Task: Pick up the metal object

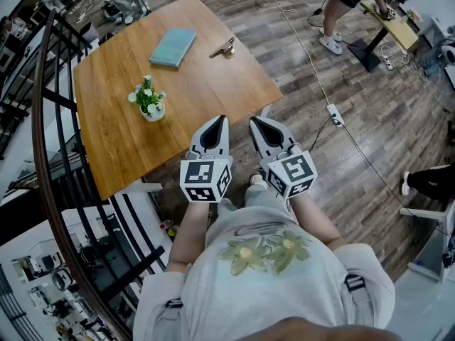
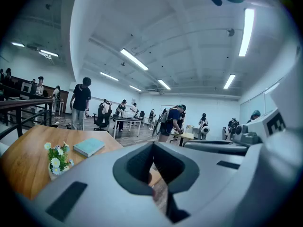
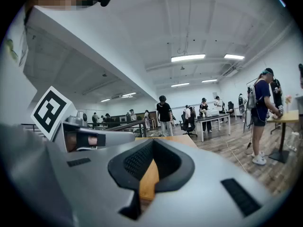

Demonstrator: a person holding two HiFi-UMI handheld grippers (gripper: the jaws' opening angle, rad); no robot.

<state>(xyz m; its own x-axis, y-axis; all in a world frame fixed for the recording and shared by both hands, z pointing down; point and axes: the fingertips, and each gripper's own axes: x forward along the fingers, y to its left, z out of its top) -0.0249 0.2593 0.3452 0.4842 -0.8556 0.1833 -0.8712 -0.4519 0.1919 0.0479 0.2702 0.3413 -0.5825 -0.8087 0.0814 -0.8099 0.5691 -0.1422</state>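
Note:
The metal object (image 1: 225, 47) lies near the far edge of the wooden table (image 1: 206, 84), far from both grippers. My left gripper (image 1: 222, 119) and right gripper (image 1: 254, 121) are held side by side close to my body, just off the table's near right edge. Both are shut with nothing between the jaws. In the left gripper view the left gripper (image 2: 152, 145) points over the table (image 2: 23, 160), and its own body hides the metal object. In the right gripper view the right gripper (image 3: 154, 143) shows only a strip of table (image 3: 149, 178) through its gap.
A teal book (image 1: 173, 47) lies beside the metal object, and a small pot of flowers (image 1: 149, 99) stands mid-table. A dark curved railing (image 1: 50, 155) runs along the left. A power strip with its cable (image 1: 334, 114) lies on the wooden floor. A person (image 1: 341, 6) stands at a far desk.

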